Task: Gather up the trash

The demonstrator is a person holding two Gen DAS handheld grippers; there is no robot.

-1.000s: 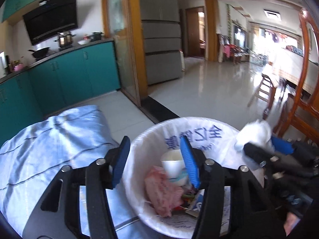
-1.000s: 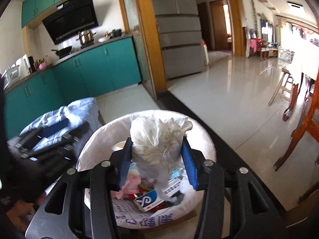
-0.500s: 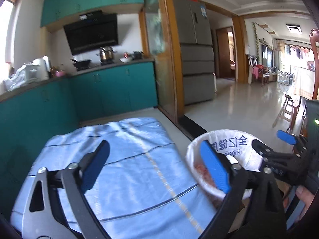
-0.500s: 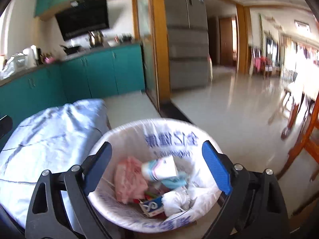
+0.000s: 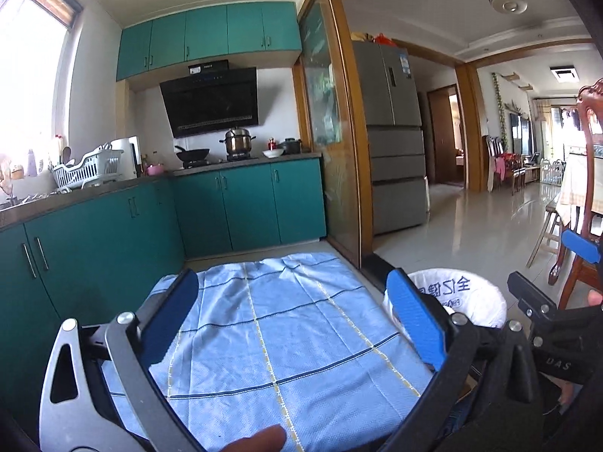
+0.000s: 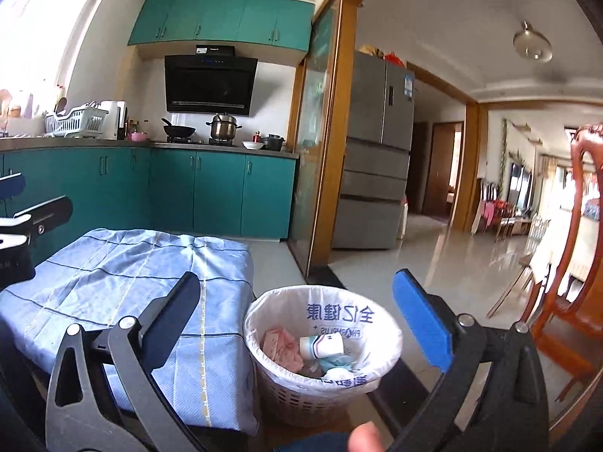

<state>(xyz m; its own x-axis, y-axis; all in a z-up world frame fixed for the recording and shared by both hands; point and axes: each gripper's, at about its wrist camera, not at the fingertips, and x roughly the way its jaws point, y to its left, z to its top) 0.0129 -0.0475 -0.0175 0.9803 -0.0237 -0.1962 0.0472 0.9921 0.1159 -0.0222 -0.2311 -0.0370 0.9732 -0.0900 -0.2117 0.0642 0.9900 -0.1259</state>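
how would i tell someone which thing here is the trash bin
Find the table under the blue checked cloth in front of the teal cabinets. The trash bin stands on the floor at its corner: a white woven basket, lined with a white bag printed in blue.

Showing teal cabinets (image 5: 241,207) filling left of frame, black range hood (image 5: 211,101) hanging upper centre. Catching daylight glaring through window (image 5: 26,86) at upper left. Framing steel fridge (image 6: 377,173) behind wooden door frame (image 6: 335,143), glossy tiled floor (image 6: 433,248) reflecting light at right.
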